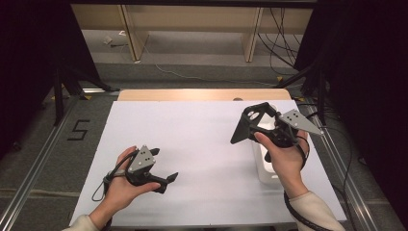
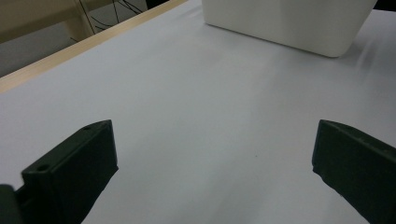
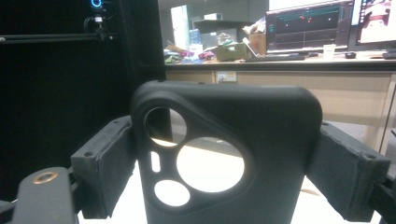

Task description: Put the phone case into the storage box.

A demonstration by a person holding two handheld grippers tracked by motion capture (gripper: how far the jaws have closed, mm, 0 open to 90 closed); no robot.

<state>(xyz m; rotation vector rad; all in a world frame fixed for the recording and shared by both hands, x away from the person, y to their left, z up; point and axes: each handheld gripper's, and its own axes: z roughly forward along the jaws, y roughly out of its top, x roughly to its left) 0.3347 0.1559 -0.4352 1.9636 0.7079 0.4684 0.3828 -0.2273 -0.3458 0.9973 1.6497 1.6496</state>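
My right gripper (image 1: 250, 126) sits at about 2 o'clock on the surface (image 1: 192, 134), lifted clear of it, and its jaws are clamped on the two long edges of a black phone case (image 3: 224, 154). The case is matte, soft-looking rubber or silicone with rounded corners. A raised camera island near its top is pierced by three round holes and one small slot. I hold it upright by the sides, probably so its back and openings stay free for whatever comes next.

Under my right hand (image 1: 284, 161), at about 3 o'clock, stands a white bin (image 1: 263, 166), smooth plastic with rounded corners. In the left gripper view its side wall (image 2: 285, 23) rises at the far end of the surface. I judge the case belongs with this bin, either just lifted from it or bound for it.

My left gripper (image 1: 161, 179) rests low at 7 o'clock, jaws wide apart with nothing between them, waiting. The surface is a plain white sheet, flat and matte, with a pale wooden strip (image 1: 202, 94) along its far edge at 12 o'clock
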